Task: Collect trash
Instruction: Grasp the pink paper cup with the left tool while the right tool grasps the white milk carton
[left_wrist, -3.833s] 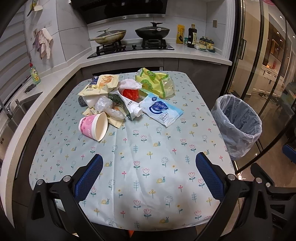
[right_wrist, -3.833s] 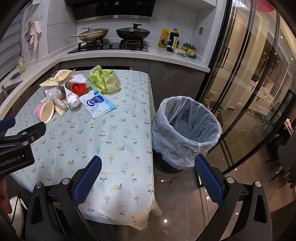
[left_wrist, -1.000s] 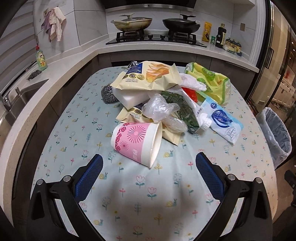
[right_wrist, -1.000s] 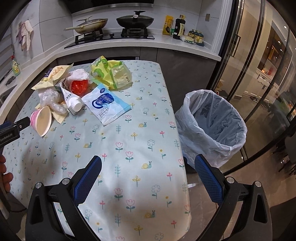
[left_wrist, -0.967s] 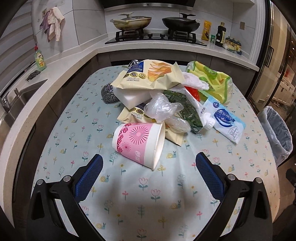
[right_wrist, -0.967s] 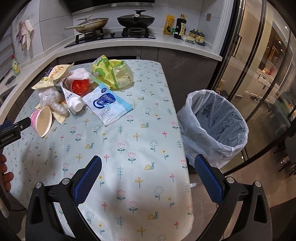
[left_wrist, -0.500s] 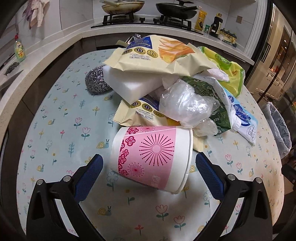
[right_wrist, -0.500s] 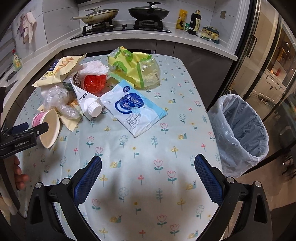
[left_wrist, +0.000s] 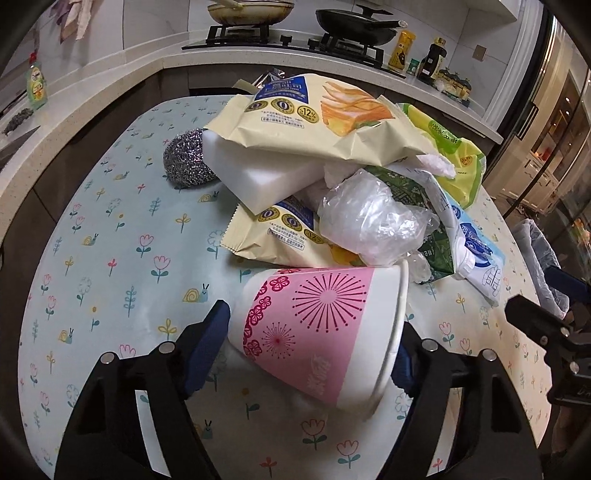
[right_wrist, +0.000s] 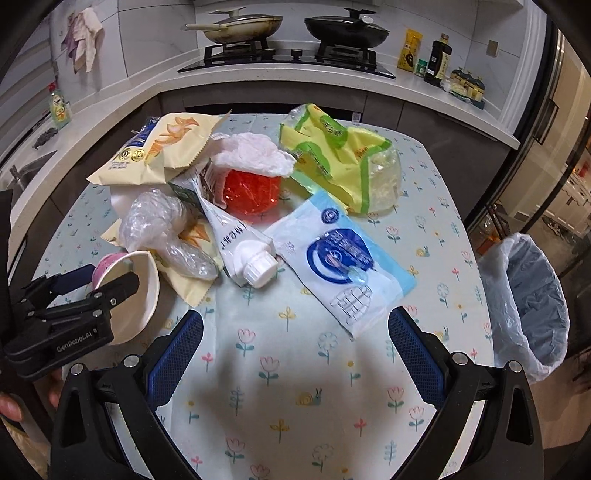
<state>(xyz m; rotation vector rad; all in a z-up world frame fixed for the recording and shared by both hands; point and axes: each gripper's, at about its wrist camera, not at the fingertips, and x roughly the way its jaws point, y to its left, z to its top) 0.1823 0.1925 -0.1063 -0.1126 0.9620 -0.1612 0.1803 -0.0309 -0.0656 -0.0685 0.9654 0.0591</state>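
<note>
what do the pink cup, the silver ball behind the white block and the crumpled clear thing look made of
Pink cup: likely coated paper, matte printed wall with a rolled white rim.
Silver ball: looks like steel wire scourer, glinting tangled strands.
Crumpled clear thing: thin plastic film, translucent, glossy creases.

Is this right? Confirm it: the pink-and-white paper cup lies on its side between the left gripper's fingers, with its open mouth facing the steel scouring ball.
Not quite. The pink-and-white paper cup does lie sideways between the closing left gripper fingers, but its mouth faces away from the steel scouring ball, as the left wrist view shows.
</note>
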